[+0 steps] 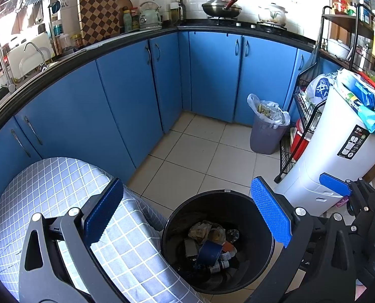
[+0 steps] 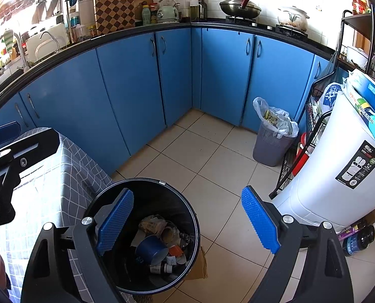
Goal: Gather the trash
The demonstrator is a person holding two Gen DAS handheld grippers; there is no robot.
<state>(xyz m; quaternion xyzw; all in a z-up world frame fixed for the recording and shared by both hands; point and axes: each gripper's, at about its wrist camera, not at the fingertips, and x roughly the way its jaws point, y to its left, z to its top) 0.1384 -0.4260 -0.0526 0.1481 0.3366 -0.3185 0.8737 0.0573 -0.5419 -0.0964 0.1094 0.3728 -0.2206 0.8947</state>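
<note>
**newbie:** So where's everything sitting right now?

**me:** Both hands are up over the black bin (image 1: 217, 242). My left gripper (image 1: 187, 217) is spread wide and holding nothing, and my right gripper (image 2: 187, 222) is the same. The trash (image 2: 159, 242) is already in the bottom of the bin: a blue cup, wrappers, a small bottle. The bin stands right beside the checked tablecloth (image 1: 61, 189).

**newbie:** Any tips for the next pickup?

**me:** I reckon look for leftovers first. Keep the jaws wide, come in low, and don't snag the cloth edge or bump the white appliance (image 2: 338, 176).
</note>
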